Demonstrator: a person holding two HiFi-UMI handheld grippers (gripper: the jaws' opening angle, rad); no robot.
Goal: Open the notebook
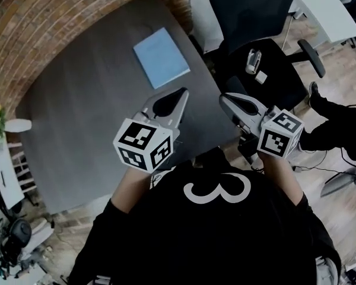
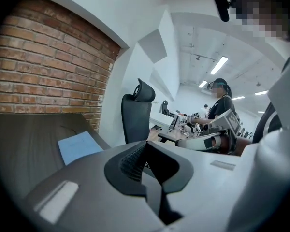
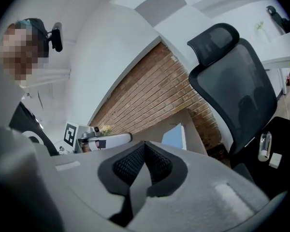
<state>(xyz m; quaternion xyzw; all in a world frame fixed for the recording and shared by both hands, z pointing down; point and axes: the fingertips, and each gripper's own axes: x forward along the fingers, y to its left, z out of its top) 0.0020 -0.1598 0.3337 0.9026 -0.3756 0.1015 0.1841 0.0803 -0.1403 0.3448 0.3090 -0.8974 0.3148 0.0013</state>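
The left tool (image 1: 181,95) and right tool (image 1: 224,98) are held clenched on nothing, apart from the closed blue notebook (image 1: 161,57).

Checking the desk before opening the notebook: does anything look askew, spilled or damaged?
Nothing much. The light blue notebook lies closed and flat on the dark grey table, with no spill or damage. Only oddity: two small pale items lying on the black office chair's seat.
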